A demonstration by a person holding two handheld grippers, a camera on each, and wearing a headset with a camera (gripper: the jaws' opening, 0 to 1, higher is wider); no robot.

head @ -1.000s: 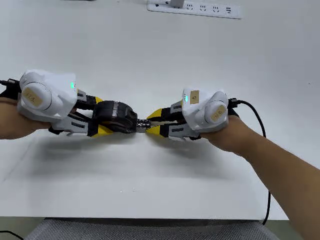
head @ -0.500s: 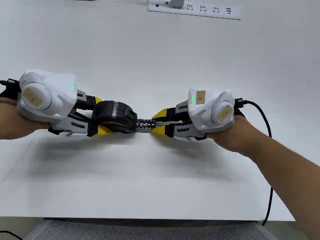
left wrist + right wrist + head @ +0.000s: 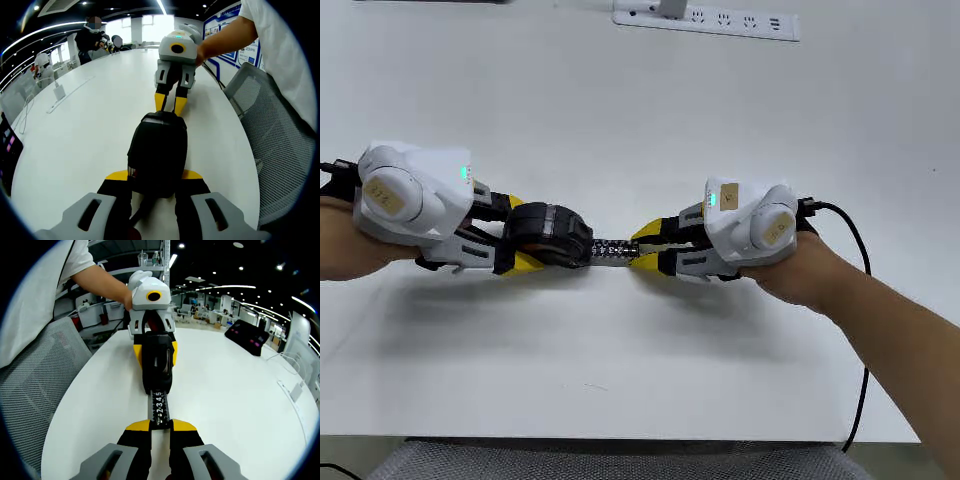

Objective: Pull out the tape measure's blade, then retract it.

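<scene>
Step in hand looks like the pull-out, early stage. Left claw (image 3: 523, 232) is clamped on the black tape measure (image 3: 558, 233), one jaw on each side of the body, left of centre and low over the white tabletop (image 3: 620, 110); can't tell if it's resting on the surface or just clear of it. Right claw (image 3: 645, 247) faces it from the right, jaws pinched almost closed on the free end of the blade (image 3: 159, 407). A short run of blade is out between the two, with printed digits 2 to 5 readable in the right gripper view. Claws are near each other and in line. My read is that extension has barely started. Next move calls for the right claw to draw away to the right, straight along the blade's axis, while the left one pins the body. An off-axis pull would likely twist or kink the blade. If the pinch slips, I'd expect the spring to snap it back. Retract should be a controlled feed back toward the body, not a release. Lock state: can't tell.
</scene>
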